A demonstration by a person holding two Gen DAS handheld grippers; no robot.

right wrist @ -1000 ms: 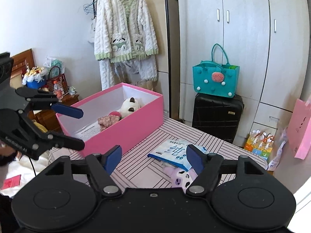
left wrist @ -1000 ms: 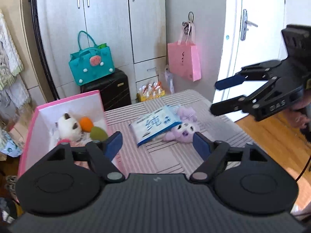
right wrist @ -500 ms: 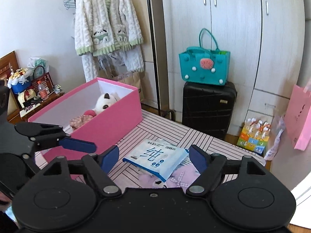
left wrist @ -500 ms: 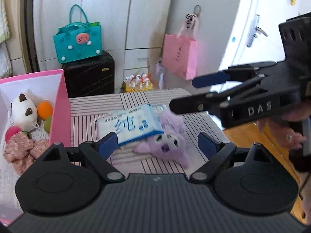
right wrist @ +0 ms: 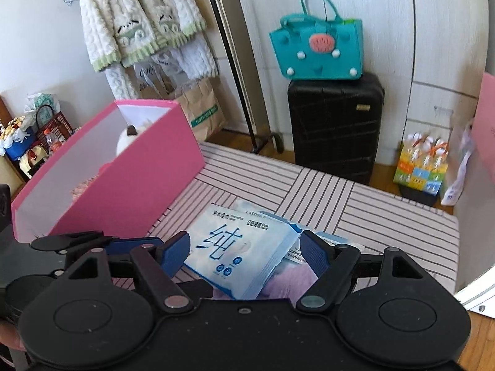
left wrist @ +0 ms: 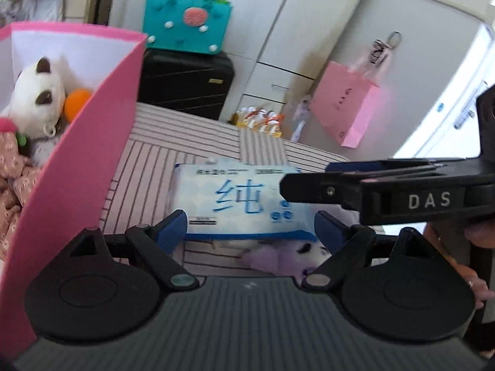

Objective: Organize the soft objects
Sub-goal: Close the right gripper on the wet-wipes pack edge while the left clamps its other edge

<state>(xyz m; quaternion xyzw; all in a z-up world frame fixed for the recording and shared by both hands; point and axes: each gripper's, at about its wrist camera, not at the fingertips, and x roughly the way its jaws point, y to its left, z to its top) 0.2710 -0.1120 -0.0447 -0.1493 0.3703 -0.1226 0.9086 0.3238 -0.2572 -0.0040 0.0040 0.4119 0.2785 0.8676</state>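
A white-and-blue soft tissue pack [left wrist: 238, 199] [right wrist: 238, 250] lies on the striped table, partly over a purple plush toy [left wrist: 284, 258] [right wrist: 290, 278]. My left gripper [left wrist: 250, 227] is open, its fingers straddling the pack's near edge. My right gripper [right wrist: 244, 245] is open, low over the pack, and shows from the side in the left wrist view [left wrist: 371, 185]. The pink box [left wrist: 77, 142] [right wrist: 130, 179] at the left holds a white plush cat [left wrist: 40, 99], an orange ball [left wrist: 77, 103] and a pink floral cloth [left wrist: 15, 170].
Beyond the striped table [right wrist: 386, 216] stand a black suitcase [right wrist: 337, 126] with a teal bag [right wrist: 318, 46] on top, a pink paper bag [left wrist: 346, 108], a drinks pack [right wrist: 422, 167] and wardrobe doors. A cream cardigan [right wrist: 139, 15] hangs at the left.
Both grippers have come down and closer to the tissue pack, staying open. The right gripper now sits level with the pack in the left wrist view.
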